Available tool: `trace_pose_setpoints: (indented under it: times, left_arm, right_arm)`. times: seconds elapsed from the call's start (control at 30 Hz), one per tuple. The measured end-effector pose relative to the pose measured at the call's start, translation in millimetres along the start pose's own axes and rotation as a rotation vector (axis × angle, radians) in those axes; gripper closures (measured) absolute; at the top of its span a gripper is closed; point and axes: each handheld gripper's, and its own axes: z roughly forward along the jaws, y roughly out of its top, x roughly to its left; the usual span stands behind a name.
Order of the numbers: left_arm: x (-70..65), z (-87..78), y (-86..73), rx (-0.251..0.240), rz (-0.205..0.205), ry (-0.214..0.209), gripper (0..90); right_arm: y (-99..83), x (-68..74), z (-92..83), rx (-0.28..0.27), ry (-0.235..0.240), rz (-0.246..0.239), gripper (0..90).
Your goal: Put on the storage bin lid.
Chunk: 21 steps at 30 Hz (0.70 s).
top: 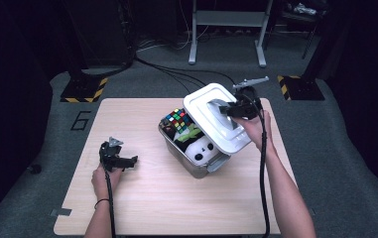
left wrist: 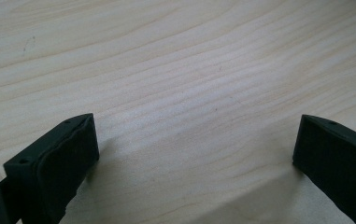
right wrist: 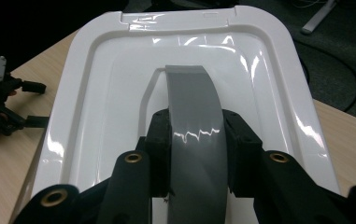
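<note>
Wooden table (top: 142, 208), high view: right gripper (top: 228, 110) is holding white lid (top: 211, 106) tilted over the bin's (top: 189, 161) right-far edge. Left gripper (left wrist: 194, 154) view: jaws are gaping wide, nothing between. Right gripper view: jaws are clamping grey handle (right wrist: 192, 116), its long axis running away from them.

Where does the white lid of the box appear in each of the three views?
High view: white lid, right of centre, tilted above the box.
Left gripper view: not in it.
Right gripper view: white lid across the frame.
Shared landmark: its grey handle, clamped by the right tool.
</note>
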Motion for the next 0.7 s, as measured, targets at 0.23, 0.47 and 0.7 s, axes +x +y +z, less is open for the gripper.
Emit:
trace_pose_setpoints:
  times: [0.23, 0.47, 0.7]
  left_arm:
    - [0.0, 0.0, 0.0, 0.0, 0.0, 0.0, 0.1]
    - [0.0, 0.0, 0.0, 0.0, 0.0, 0.0, 0.1]
    - [0.0, 0.0, 0.0, 0.0, 0.0, 0.0, 0.1]
  right_arm:
    - [6.9, 21.4, 15.5, -0.002, 0.038, -0.015, 66.9]
    - [6.8, 37.0, 35.3, 0.022, 0.051, -0.011, 66.9]
    - [-0.2, 52.1, 53.7, 0.036, 0.042, 0.005, 66.8]
